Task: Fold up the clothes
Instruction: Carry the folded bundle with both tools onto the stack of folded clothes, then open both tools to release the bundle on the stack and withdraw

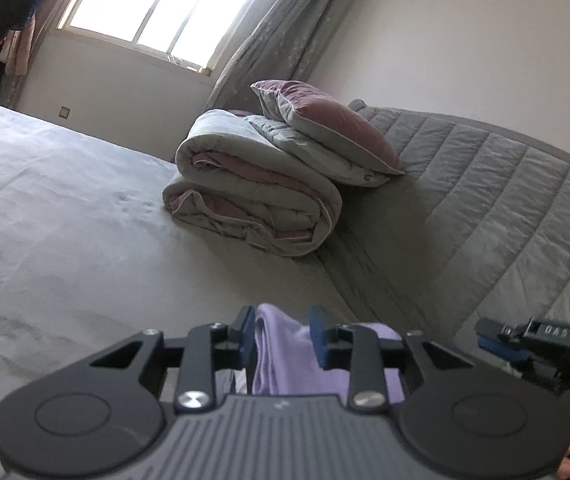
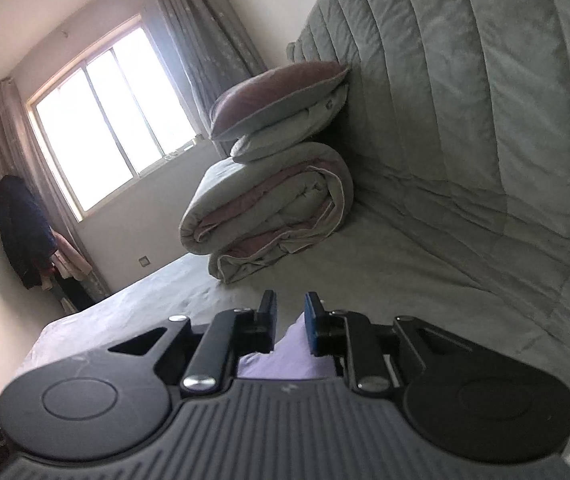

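A lilac garment (image 1: 285, 356) lies on the grey bed sheet (image 1: 65, 208) right under my left gripper (image 1: 283, 320). The jaws stand a little apart with a fold of the cloth rising between them; whether they pinch it is unclear. My right gripper (image 2: 290, 308) hovers over the same lilac garment (image 2: 289, 354), jaws slightly apart, cloth below and behind the fingertips. The right gripper also shows at the right edge of the left wrist view (image 1: 525, 340). Most of the garment is hidden by the gripper bodies.
A rolled grey and mauve duvet (image 1: 253, 200) with a pillow (image 1: 325, 124) on top lies further up the bed. A quilted grey headboard (image 1: 505, 184) runs along the right. A window (image 1: 157, 0) and curtains stand behind; clothes (image 2: 25, 228) hang at the left.
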`<action>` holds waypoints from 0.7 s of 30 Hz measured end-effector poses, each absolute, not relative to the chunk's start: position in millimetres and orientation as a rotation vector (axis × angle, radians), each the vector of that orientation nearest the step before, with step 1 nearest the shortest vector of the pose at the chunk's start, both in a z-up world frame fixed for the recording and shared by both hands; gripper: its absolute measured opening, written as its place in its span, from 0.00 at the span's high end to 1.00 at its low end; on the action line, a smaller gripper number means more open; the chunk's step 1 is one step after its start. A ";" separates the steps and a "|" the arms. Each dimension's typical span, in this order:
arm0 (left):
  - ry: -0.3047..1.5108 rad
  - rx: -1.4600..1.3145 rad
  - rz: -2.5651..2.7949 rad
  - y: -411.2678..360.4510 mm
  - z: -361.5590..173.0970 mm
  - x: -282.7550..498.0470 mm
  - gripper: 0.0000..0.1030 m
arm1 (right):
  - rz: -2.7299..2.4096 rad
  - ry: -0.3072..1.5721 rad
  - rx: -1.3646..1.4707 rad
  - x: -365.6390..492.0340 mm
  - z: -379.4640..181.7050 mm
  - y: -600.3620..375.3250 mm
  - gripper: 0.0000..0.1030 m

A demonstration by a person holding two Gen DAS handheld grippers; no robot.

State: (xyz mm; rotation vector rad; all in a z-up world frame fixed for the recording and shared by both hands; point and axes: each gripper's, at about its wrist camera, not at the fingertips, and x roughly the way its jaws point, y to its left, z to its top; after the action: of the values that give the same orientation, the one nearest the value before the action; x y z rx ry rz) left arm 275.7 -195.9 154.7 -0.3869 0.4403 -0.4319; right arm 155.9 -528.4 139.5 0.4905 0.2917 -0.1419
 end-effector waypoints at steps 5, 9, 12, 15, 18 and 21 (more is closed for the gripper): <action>0.470 -0.349 -0.445 -192.6 166.8 248.9 0.67 | -0.143 0.304 0.451 130.6 150.6 -508.0 0.67; 0.502 -0.283 -0.456 -194.2 177.3 228.1 0.59 | -0.150 0.318 0.433 108.8 153.8 -489.3 0.61; 0.525 -0.238 -0.454 -194.6 183.7 214.0 0.49 | -0.171 0.328 0.416 93.8 153.2 -476.2 0.56; 0.553 -0.205 -0.431 -192.0 186.0 201.4 0.34 | -0.201 0.329 0.422 78.8 147.6 -464.0 0.46; 0.588 -0.151 -0.396 -192.5 185.1 191.4 0.17 | -0.226 0.355 0.416 68.7 141.3 -451.3 0.38; 0.612 -0.098 -0.369 -192.7 182.5 181.7 0.08 | -0.269 0.373 0.423 59.0 135.3 -440.6 0.24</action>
State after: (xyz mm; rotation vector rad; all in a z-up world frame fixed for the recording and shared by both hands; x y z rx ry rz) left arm 181.7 -192.7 182.5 -0.0985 0.6118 -0.3688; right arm 59.0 -440.6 135.3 0.4227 0.3729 -0.2694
